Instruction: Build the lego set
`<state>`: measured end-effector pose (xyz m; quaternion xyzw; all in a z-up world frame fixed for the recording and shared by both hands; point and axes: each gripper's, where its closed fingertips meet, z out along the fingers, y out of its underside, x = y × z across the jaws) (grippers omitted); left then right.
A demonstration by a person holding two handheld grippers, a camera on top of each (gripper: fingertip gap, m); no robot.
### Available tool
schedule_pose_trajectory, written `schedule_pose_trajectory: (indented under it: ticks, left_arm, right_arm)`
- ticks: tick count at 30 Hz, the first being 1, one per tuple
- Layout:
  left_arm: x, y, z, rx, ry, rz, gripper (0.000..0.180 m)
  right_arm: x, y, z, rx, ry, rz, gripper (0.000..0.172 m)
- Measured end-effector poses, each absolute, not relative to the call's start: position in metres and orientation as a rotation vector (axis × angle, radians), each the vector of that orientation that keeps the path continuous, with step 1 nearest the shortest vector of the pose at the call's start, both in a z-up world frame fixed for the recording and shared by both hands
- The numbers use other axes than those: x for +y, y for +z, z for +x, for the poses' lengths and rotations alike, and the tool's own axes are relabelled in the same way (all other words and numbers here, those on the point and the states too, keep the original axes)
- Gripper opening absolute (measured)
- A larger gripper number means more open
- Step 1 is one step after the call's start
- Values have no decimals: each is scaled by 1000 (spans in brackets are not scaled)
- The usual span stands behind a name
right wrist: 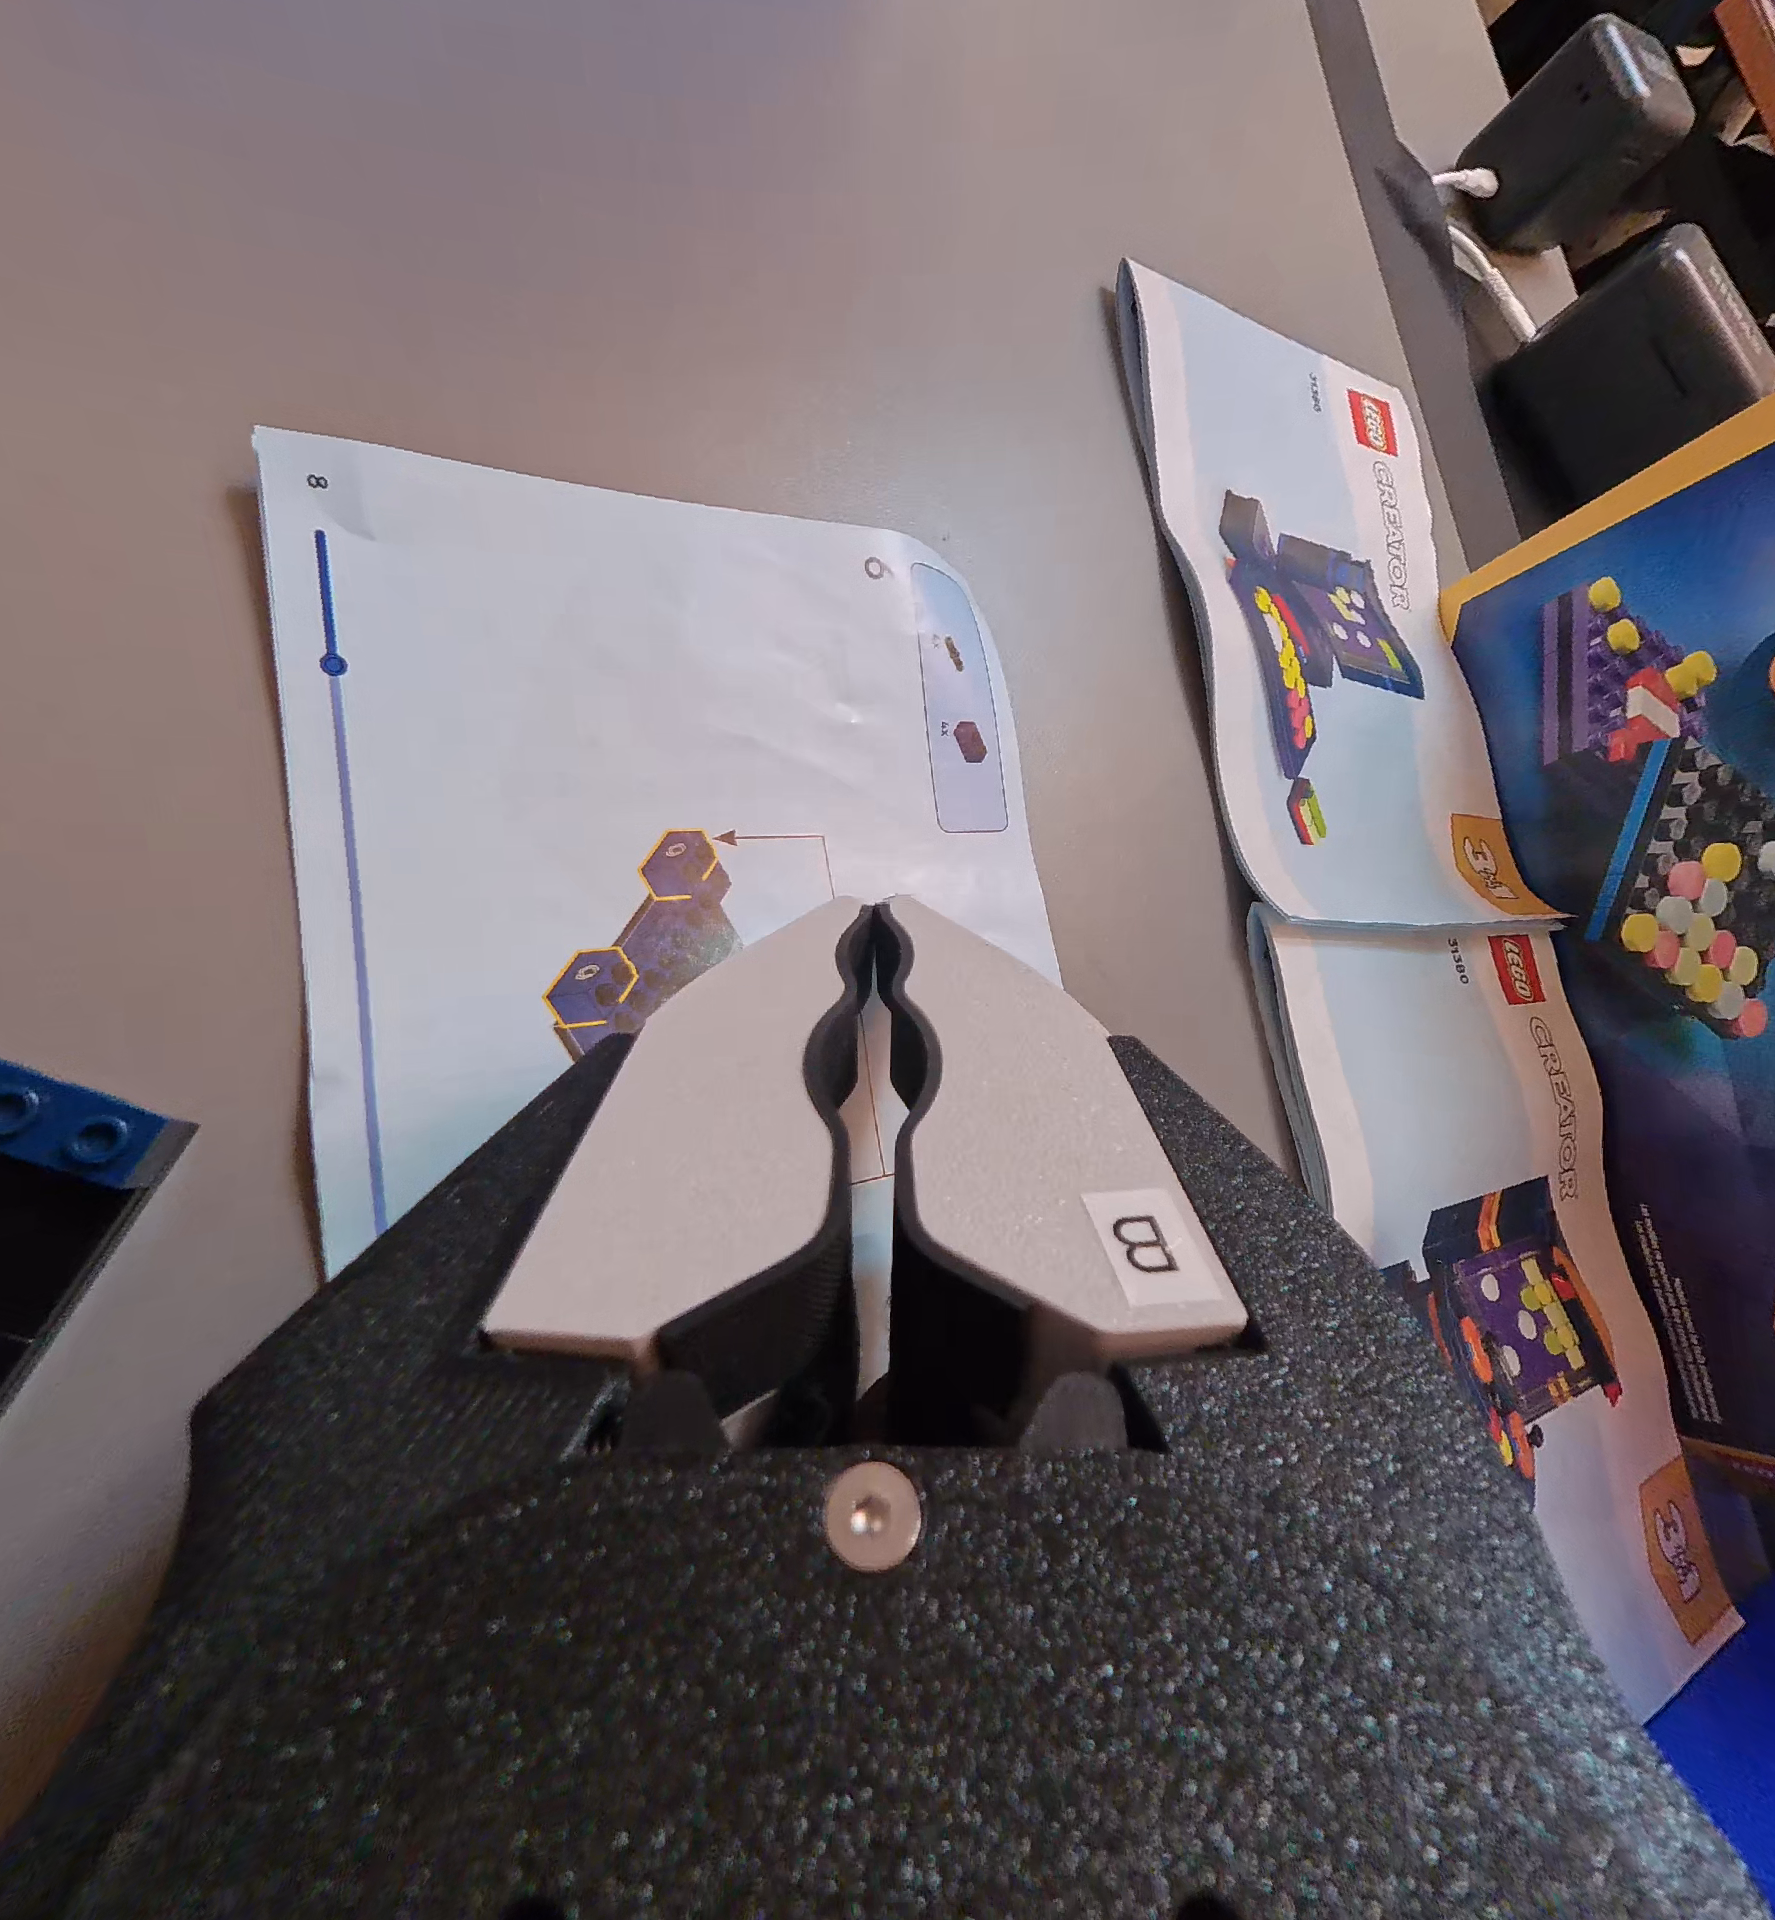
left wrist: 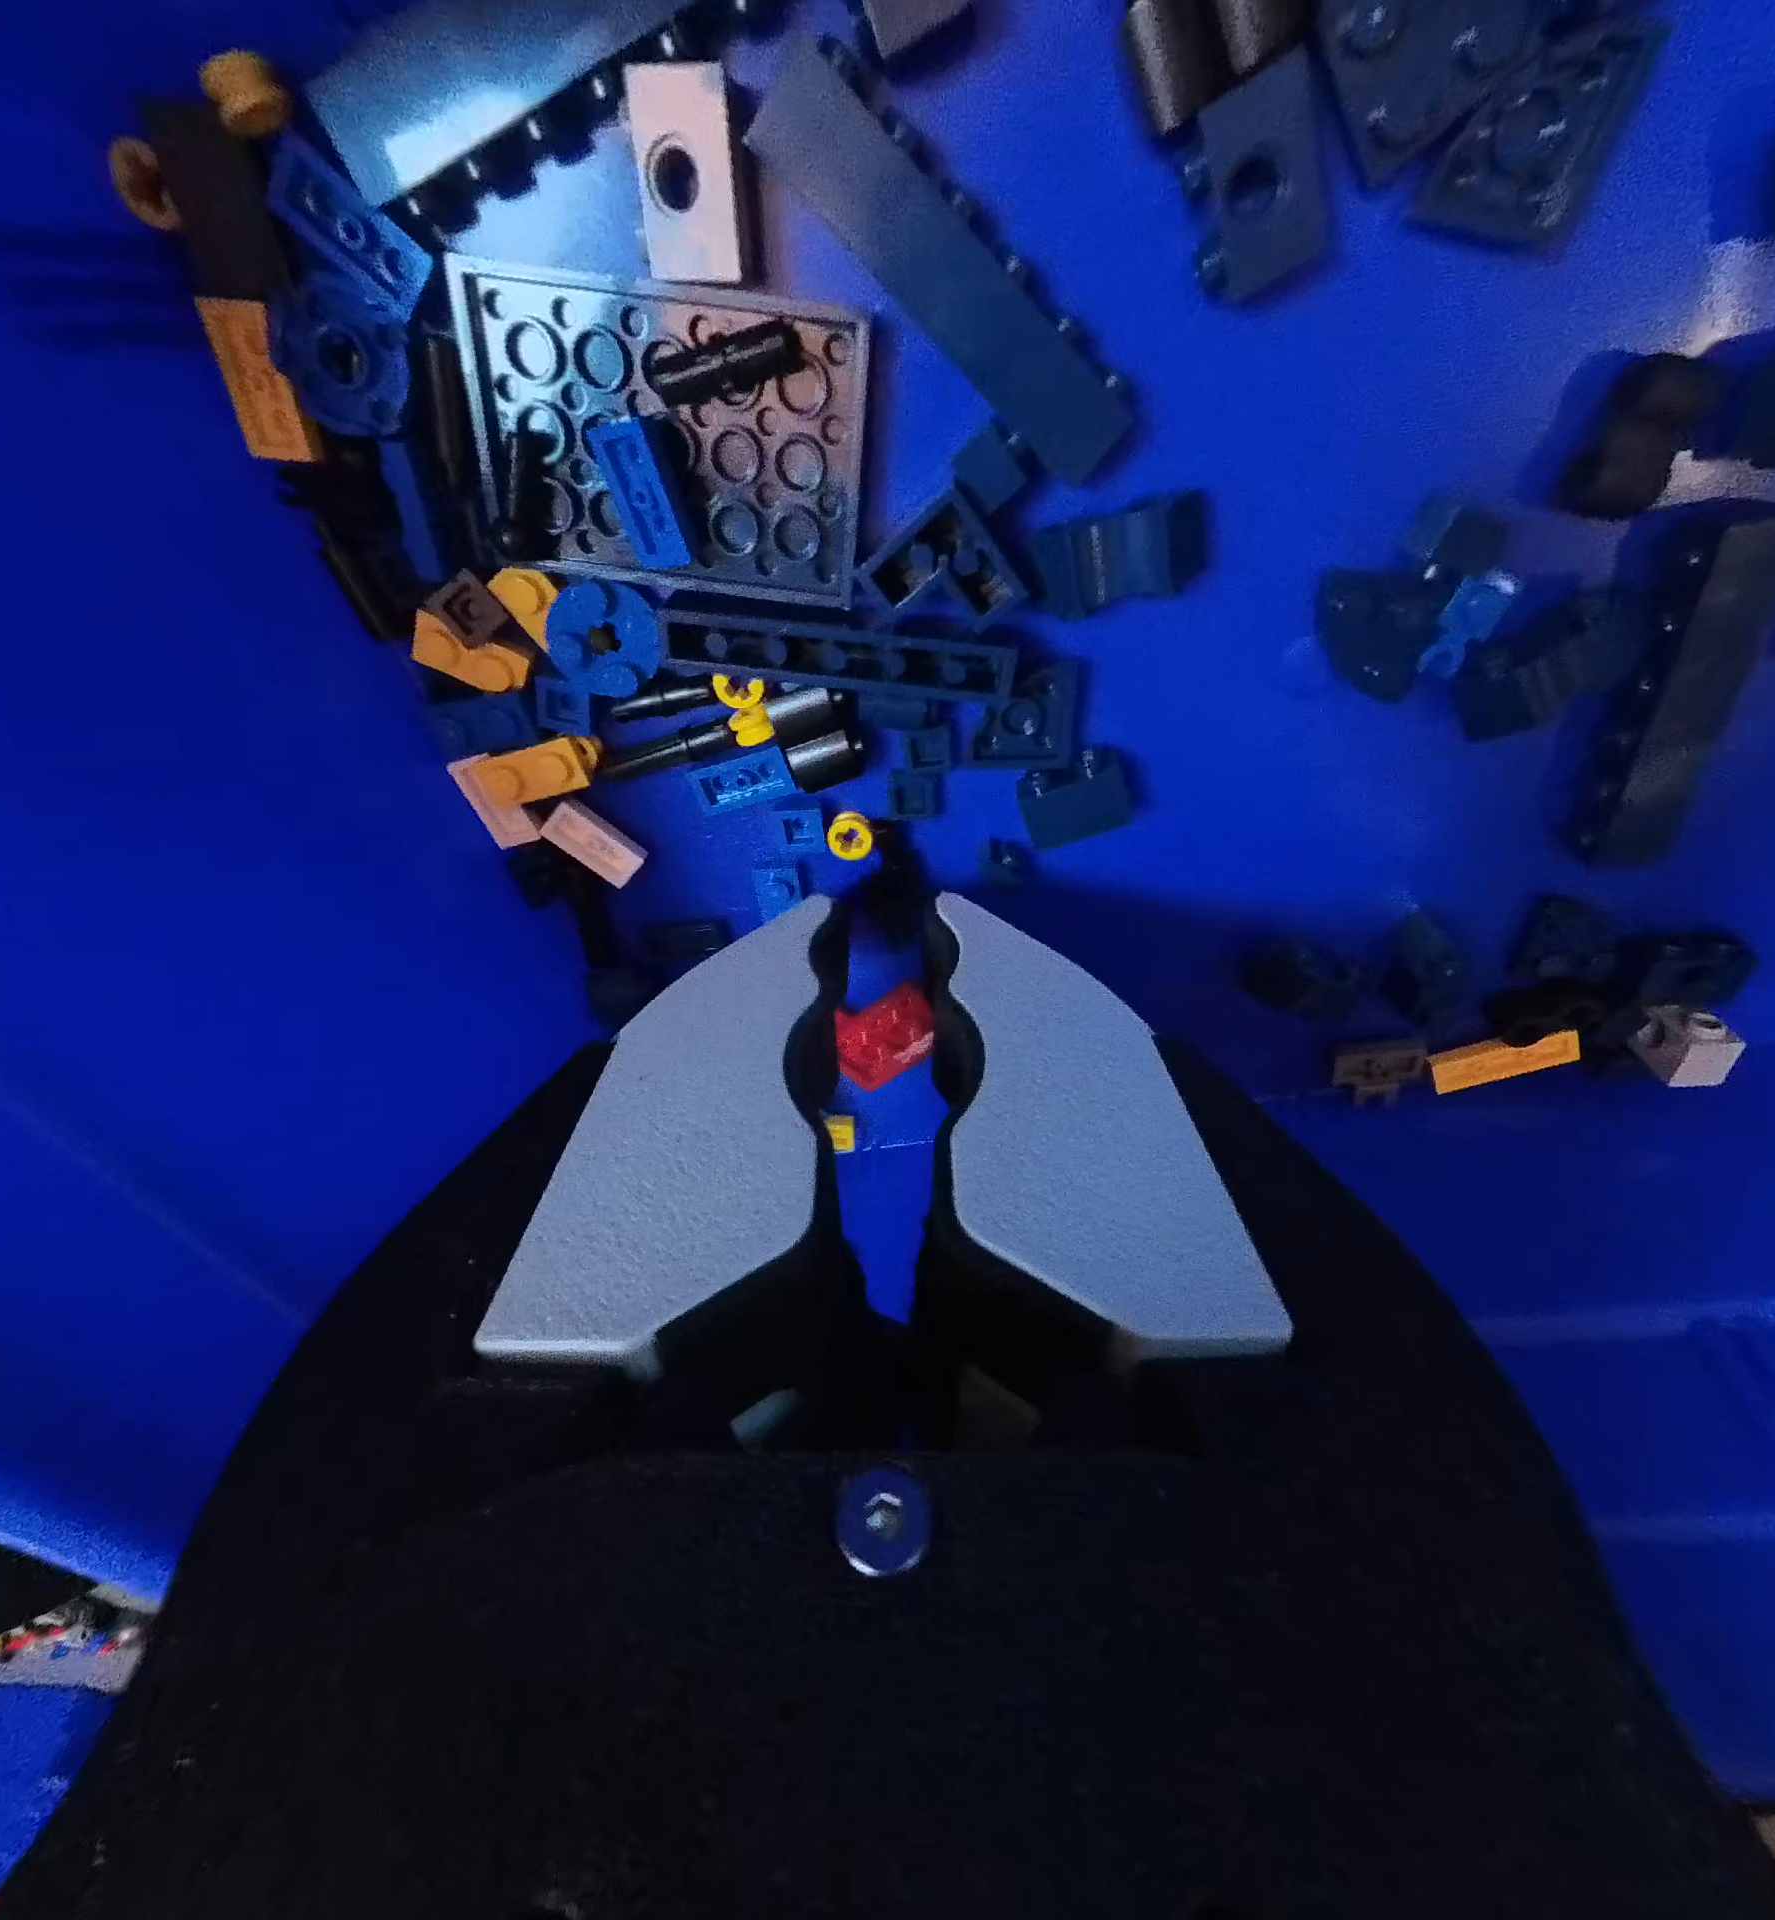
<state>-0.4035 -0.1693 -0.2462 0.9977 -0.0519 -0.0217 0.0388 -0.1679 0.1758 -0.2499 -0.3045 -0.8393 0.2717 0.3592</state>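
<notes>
**Over the blue tray: left jaws narrow above a red brick, right jaws pressed together**

Over the blue tray (left wrist: 1382,727), the left gripper (left wrist: 888,914) hovers with its grey fingers (left wrist: 717,1101) only a narrow way apart. Seen through the slot between them is a small red brick (left wrist: 885,1039) lying on the tray floor; whether the pads actually touch it, I cannot tell. Just past the tips lies a yellow bush (left wrist: 850,836), and beyond that a heap of dark plates, orange pieces and black pins, with a big dark studded plate (left wrist: 654,436) on top. More dark bricks lie scattered off to the right.

Across at the right gripper (right wrist: 878,914), the fingers are closed tip to tip with nothing between them, poised over an open instruction page (right wrist: 602,675) on the grey table (right wrist: 654,208). Two booklets (right wrist: 1309,623) and a blue box (right wrist: 1693,883) lie further right.
</notes>
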Motion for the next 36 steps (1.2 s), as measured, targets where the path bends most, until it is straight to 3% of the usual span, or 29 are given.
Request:
schedule_pose_trajectory:
  ticks: [11, 17, 22, 25, 30, 36]
  left_arm:
    - [-172, -240, -408, -345, -192, 3041, 6]
    - [-117, -165, -388, -484, -422, 3256, 5]
    - [10, -102, -285, -1170, -369, 3397, 5]
    - [63, -138, -242, -1385, -219, 3197, 5]
    - [78, -230, -237, -1297, -106, 2863, 5]
    - [65, -253, -232, -1209, 7, 2855, 8]
  right_arm:
    - [176, -250, -168, -2162, 694, -772, 0]
    - [176, -250, -168, -2165, 698, -776, 0]
    - [176, -250, -168, -2167, 702, -777, 0]
    - [176, -250, -168, -2165, 698, -772, 0]
    - [176, -250, -167, -2159, 685, -753, 0]
    - [176, -250, -167, -2161, 688, -752, 0]
